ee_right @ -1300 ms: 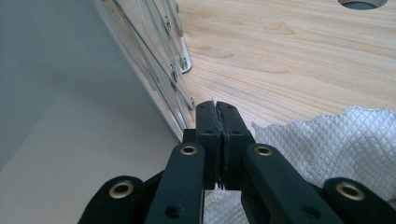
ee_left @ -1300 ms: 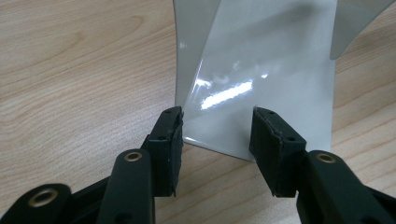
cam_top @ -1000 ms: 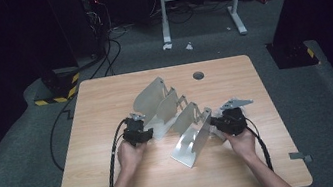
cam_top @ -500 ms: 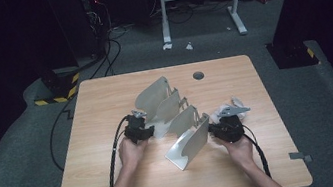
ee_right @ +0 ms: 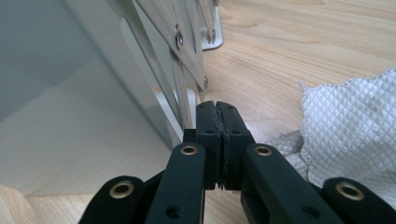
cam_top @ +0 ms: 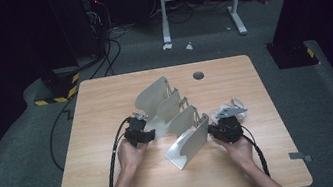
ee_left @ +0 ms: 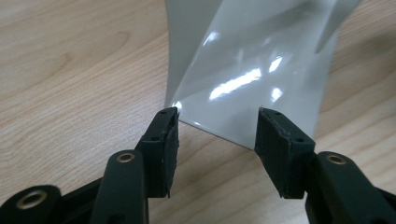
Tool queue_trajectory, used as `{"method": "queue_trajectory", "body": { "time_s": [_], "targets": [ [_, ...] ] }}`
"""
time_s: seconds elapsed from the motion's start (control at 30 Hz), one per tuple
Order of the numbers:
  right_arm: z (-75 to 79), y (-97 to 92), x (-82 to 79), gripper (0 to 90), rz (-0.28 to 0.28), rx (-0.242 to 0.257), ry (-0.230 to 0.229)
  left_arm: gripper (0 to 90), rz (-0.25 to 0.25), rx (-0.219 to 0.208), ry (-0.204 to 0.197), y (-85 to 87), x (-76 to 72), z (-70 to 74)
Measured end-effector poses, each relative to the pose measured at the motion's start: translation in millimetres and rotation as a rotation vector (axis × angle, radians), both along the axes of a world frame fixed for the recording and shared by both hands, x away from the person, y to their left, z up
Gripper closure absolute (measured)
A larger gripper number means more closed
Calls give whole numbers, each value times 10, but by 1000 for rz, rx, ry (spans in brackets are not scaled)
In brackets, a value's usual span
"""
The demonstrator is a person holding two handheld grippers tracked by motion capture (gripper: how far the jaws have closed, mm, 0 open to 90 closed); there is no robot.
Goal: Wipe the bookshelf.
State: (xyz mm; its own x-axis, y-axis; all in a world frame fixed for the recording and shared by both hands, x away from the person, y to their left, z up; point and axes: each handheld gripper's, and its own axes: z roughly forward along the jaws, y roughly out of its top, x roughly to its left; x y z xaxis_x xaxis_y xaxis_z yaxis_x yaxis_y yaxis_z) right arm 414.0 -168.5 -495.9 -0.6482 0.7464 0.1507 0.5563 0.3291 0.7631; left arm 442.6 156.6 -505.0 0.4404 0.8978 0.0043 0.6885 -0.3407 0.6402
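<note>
Grey file rack (cam_top: 174,122) was mid-stretch: left gripper (ee_left: 217,130), jaws just widened, straddled its end plate w/o pinching; right gripper (ee_right: 218,116), clamped empty, touched nothing. Next: probably re-grip the ends.

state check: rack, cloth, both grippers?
folding rack: stretched open, standing on the table, several panels upright
left gripper: jaws just been opening, standing apart at a panel's lower edge, pads not pressing it
right gripper: shut, nothing between the pads, beside the rack's lattice
white cloth: crumpled, lying on the table by the right gripper
table: wooden top, bears everything
</note>
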Motion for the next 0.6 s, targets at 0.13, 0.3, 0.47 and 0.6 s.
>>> {"method": "queue_trajectory", "body": {
  "time_s": [0.13,0.3,0.47,0.6],
  "targets": [
    [-29,-15,-1,888,-2,-3,11,489,4,-51,-13,29,-65,129],
    [-45,-28,-7,888,5,-11,10,491,-7,-125,-52,51,-149,335],
    [-94,-14,-26,884,11,-15,20,494,-34,-103,-81,-28,-176,489],
    [-105,-20,-32,883,11,-12,27,515,-70,-85,-117,-152,-206,594]
  ]
}}
